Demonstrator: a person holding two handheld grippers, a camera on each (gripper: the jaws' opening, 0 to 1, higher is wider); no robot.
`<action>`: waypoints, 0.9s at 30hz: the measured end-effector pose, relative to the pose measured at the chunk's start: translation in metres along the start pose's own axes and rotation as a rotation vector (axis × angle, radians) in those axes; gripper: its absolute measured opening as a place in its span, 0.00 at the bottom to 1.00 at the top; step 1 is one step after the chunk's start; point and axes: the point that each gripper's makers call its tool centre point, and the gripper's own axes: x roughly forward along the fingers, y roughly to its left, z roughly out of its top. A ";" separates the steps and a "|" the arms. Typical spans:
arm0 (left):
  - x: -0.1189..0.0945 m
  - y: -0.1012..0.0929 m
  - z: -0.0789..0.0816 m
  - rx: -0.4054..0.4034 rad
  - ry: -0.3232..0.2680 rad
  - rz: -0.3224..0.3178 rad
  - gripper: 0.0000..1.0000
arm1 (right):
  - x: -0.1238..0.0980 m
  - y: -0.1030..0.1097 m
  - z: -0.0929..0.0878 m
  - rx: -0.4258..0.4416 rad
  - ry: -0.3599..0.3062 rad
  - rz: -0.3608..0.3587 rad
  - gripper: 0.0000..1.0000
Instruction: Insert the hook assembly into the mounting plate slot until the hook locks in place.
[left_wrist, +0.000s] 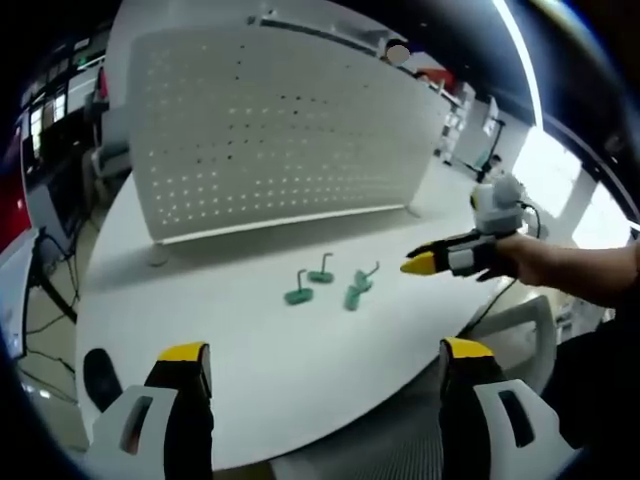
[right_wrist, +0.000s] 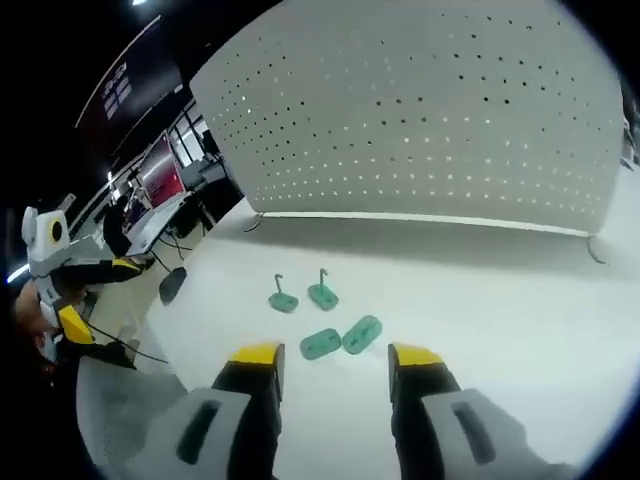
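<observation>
We are working at the very start: nothing is picked up yet. Four green hook assemblies (right_wrist: 322, 320) are lying loose on the white bench (right_wrist: 500, 300), well in front of the upright perforated mounting plate (right_wrist: 420, 110), whose rows of small slots are facing us. In the left gripper view the hooks (left_wrist: 328, 283) are sitting mid-bench, with the plate (left_wrist: 270, 130) standing behind them.

Our right gripper (right_wrist: 330, 358) is hovering just short of the nearest two hooks, its fingers spread apart and holding nothing; we are also seeing it reaching in from the side in the left gripper view (left_wrist: 420, 265). Our left gripper (left_wrist: 325, 350) is hanging back near the bench edge, fingers wide open and empty.

Next we are needing to lower the right fingers around one hook's base, close on it, and carry it to a slot. Which way each hook's tab is facing is hard to tell from here, so the grasp may need adjusting before insertion.
</observation>
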 end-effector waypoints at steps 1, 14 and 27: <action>0.000 0.000 0.000 -0.002 0.000 0.000 0.96 | 0.004 -0.002 -0.001 0.020 0.005 0.001 0.38; 0.008 0.002 0.002 0.006 0.020 -0.011 0.95 | 0.043 -0.026 -0.015 0.071 0.063 -0.032 0.29; 0.014 0.005 -0.008 -0.007 0.057 -0.013 0.94 | 0.065 -0.027 -0.008 0.168 0.074 -0.030 0.21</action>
